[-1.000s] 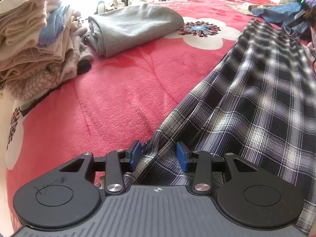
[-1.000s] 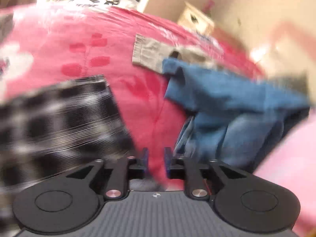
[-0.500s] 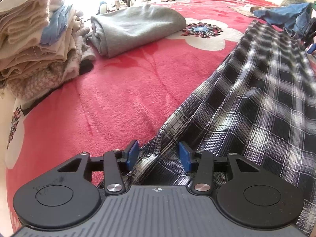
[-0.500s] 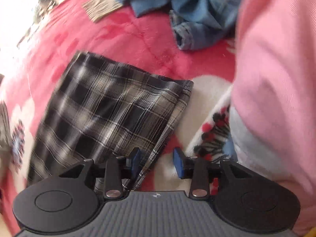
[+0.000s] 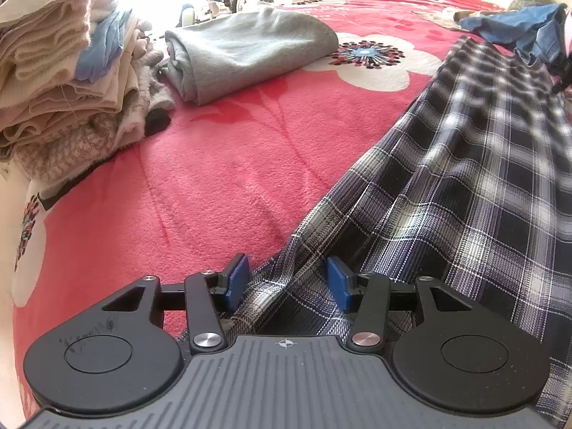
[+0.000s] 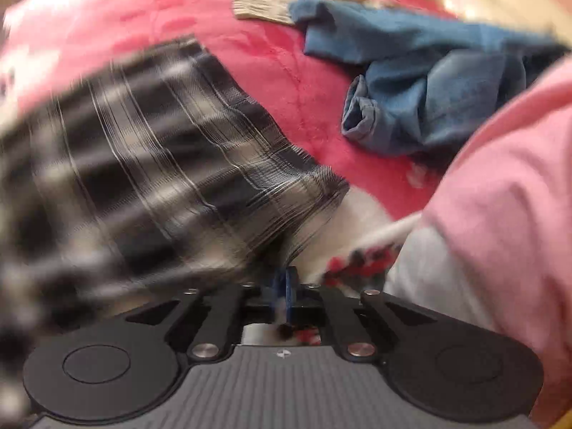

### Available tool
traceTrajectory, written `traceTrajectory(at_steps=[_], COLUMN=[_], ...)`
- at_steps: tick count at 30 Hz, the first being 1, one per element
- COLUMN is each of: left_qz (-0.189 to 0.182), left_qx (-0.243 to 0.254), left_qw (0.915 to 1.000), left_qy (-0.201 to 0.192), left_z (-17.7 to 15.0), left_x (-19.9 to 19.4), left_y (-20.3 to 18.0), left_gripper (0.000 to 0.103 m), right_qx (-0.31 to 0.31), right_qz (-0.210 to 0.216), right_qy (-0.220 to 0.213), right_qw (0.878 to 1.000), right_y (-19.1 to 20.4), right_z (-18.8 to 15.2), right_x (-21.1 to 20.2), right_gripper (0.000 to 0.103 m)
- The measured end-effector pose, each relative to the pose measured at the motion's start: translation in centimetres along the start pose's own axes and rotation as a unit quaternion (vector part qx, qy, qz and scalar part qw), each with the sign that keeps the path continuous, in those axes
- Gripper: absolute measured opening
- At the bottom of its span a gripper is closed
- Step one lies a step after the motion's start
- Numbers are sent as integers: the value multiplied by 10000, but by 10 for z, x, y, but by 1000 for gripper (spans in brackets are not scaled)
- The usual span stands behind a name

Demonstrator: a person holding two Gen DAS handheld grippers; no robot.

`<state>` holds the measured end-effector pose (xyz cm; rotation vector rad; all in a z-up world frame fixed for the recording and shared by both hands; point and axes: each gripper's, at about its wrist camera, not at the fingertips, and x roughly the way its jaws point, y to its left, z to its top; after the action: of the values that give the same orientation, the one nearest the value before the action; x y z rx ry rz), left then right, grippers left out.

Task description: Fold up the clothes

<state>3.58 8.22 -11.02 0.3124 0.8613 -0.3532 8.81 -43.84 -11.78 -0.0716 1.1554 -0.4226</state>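
The plaid garment (image 5: pixel 447 193) lies across the red bed (image 5: pixel 200 178). Your left gripper (image 5: pixel 287 282) straddles a ridge of it, jaws opening, pads clear. Your right gripper (image 6: pixel 284 286) is closing its jaws on the garment's corner.

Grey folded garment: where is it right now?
Left wrist view, upper centre: the grey folded garment lies on the red blanket, right of the stack of folded clothes and left of the plaid garment.
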Motion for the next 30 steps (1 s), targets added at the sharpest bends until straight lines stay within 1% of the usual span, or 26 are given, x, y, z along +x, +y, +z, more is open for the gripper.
traceTrajectory(at_steps=[1, 2, 3, 4, 6, 8, 9, 10, 11, 12, 13, 14, 15, 16, 17, 19, 20, 22, 23, 24, 25, 26, 28, 29, 30], left_qz=[-1, -2, -5, -8, -12, -8, -4, 1, 14, 45, 71, 81, 96, 117, 140, 254, 319, 442, 479, 530, 578, 626, 706, 750, 791], left_qx=[5, 9, 9, 8, -4, -42, -70, -94, -105, -110, -123, -176, -243, -291, -316, -333, -354, -407, -487, -578, -679, -781, -967, -1032, -1107], left_qw=[10000, 10000, 10000, 10000, 10000, 10000, 10000, 10000, 9999, 9999, 9999, 9998, 9996, 9994, 9992, 9989, 9986, 9977, 9971, 9962, 9951, 9939, 9911, 9899, 9886], left_qy=[-3, -5, -6, -9, -12, 0, 5, 8, -7, -38, -70, -105, -144, -171, -181, -207, -238, -303, -342, -383, -428, -473, -579, -621, -649], left_z=[0, 0, 0, 0, 1, 2, 3, 5, 6, 7, 8, 9, 11, 12, 13, 16, 16, 17, 16, 15, 14, 13, 10, 9, 7], left_x=[0, 0, 0, 0, 0, 0, -1, -2, -3, -4, -5, -7, -8, -9, -9, -11, -14, -20, -25, -31, -37, -44, -57, -62, -68], left_y=[0, 1, 1, 1, 2, 2, 2, 2, 3, 2, 3, 3, 4, 5, 5, 6, 8, 14, 19, 24, 29, 33, 41, 44, 47], left_gripper=[49, 50, 50, 51, 51, 52, 52, 52, 52, 52, 52, 52, 52, 52, 52, 52, 52, 52, 52, 52, 52, 52, 52, 52, 52], right_qx=[-55, -218, -477, -720, -1200, -1350, -1420, -1491, -1631, -1765, -1892, -2107, -2227, -2272, -2205, -1763, -1695, -1768, -1880, -1992, -2103, -2192, -2358, -2578, -2820], right_qz=[-108, -253, -527, -784, -1294, -932, -746, -151, 462, 1074, 1681, 2076, 2206, 2268, 2205, 2270, 1936, 1313, 891, 819, 750, 1065, 1699, 2096, 2420], right_qy=[-61, -116, -246, -416, -755, -1584, -1996, -2378, -2414, -2437, -2450, -2240, -2032, -1705, -1442, -1654, -1509, -1316, -1203, -1332, -1463, -1711, -2201, -2358, -2380], right_qw=[9999, 9994, 9972, 9935, 9814, 9736, 9667, 9597, 9555, 9476, 9359, 9286, 9276, 9316, 9391, 9434, 9545, 9665, 9707, 9674, 9637, 9546, 9312, 9132, 8974], right_y=[3, 7, 13, 19, 31, 41, 46, 53, 60, 67, 74, 81, 85, 83, 75, 44, 35, 25, 25, 30, 35, 49, 76, 98, 120], right_z=[-2, -2, -3, -7, -15, -21, -24, -28, -32, -36, -40, -45, -52, -59, -65, -80, -80, -80, -77, -77, -78, -75, -70, -69, -73], right_x=[-1, -4, -7, -13, -25, -57, -73, -89, -93, -98, -103, -98, -90, -75, -59, -56, -54, -58, -59, -68, -77, -93, -123, -135, -141], right_gripper=[10, 18, 30, 30, 28, 27, 27, 27, 27, 27, 27, 27, 27, 26, 25, 25, 25, 26, 20, 13, 13, 13, 13, 13, 13])
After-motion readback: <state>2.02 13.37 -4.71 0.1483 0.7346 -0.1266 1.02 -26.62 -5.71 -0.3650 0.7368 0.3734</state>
